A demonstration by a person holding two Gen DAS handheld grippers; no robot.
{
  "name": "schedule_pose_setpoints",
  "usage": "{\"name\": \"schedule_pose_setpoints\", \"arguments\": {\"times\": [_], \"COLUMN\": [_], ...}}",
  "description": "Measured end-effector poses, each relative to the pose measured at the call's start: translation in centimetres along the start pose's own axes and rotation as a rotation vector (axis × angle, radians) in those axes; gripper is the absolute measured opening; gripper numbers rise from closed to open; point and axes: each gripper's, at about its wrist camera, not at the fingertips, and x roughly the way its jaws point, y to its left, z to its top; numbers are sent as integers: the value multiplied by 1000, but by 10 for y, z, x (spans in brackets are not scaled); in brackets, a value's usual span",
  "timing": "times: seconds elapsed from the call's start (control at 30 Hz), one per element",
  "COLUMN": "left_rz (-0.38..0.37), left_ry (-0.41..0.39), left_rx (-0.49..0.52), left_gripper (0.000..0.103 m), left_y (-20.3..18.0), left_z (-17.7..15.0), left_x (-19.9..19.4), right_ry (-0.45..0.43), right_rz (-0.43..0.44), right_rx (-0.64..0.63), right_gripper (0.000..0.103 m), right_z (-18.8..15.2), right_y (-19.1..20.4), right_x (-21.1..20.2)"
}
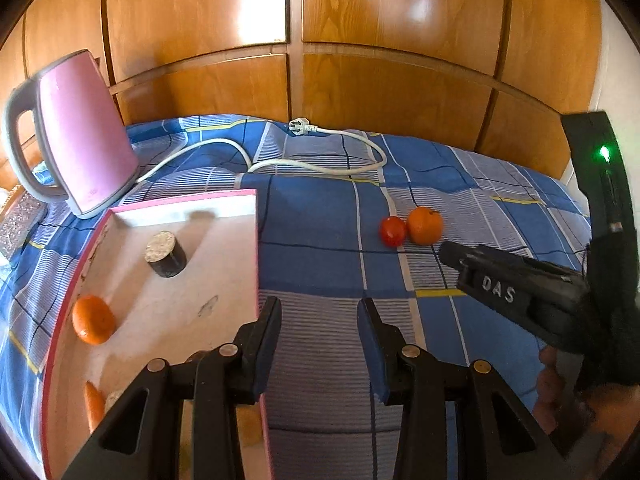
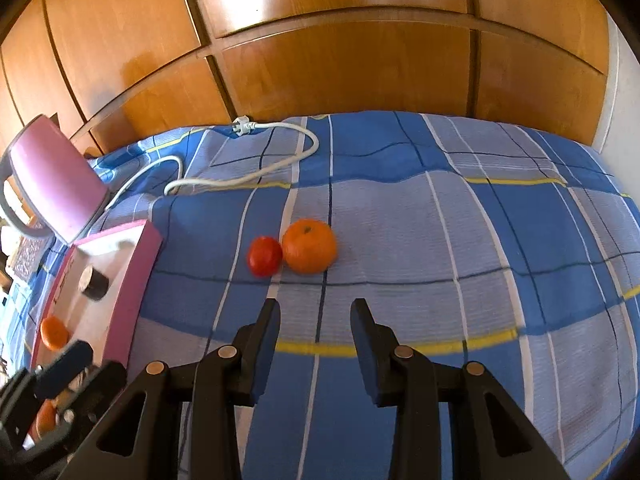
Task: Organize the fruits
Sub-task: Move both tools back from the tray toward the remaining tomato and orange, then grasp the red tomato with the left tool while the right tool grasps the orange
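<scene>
An orange (image 2: 309, 245) and a red tomato (image 2: 264, 256) lie touching on the blue checked cloth; they also show in the left wrist view, orange (image 1: 425, 225) and tomato (image 1: 393, 231). My right gripper (image 2: 315, 312) is open and empty, just short of them; its finger tip shows in the left wrist view (image 1: 450, 252). A pink-edged open box (image 1: 256, 248) holds another orange (image 1: 93, 319), a dark cylinder (image 1: 166, 254) and a carrot-like piece (image 1: 94, 404). My left gripper (image 1: 319, 310) is open and empty beside the box's right wall.
A pink kettle (image 1: 80, 132) stands behind the box with its white cord (image 1: 320, 164) and plug (image 1: 299, 125) looping across the cloth. A wooden wardrobe (image 1: 320, 40) backs the bed. A patterned object (image 1: 18, 220) sits at far left.
</scene>
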Motion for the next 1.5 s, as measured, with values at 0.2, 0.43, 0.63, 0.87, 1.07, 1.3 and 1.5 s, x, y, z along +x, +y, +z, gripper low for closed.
{"name": "schedule_pose_setpoints", "arguments": {"times": [0.2, 0.43, 0.63, 0.87, 1.07, 1.3, 1.5], "left_rz": [-1, -3, -26, -70, -95, -130, -141], "left_ry": [10, 32, 49, 78, 82, 102, 128], "left_rx": [-1, -13, -19, -42, -48, -31, -39], "left_gripper": [40, 40, 40, 40, 40, 40, 40], "left_y": [-4, -3, -9, -19, -28, -44, -47], "left_z": [7, 13, 17, 27, 42, 57, 60], "left_x": [11, 24, 34, 52, 66, 88, 106], "right_ry": [-1, 21, 9, -8, -33, -47, -57], "right_rz": [19, 10, 7, -60, -93, -82, -70], "right_rx": [1, -1, -28, -9, -4, -4, -4], "right_gripper": [38, 38, 37, 37, 37, 37, 37], "right_z": [20, 33, 29, 19, 13, 11, 10], "right_y": [3, 5, 0, -27, -45, -47, -49], "right_x": [20, 47, 43, 32, 26, 25, 24]}}
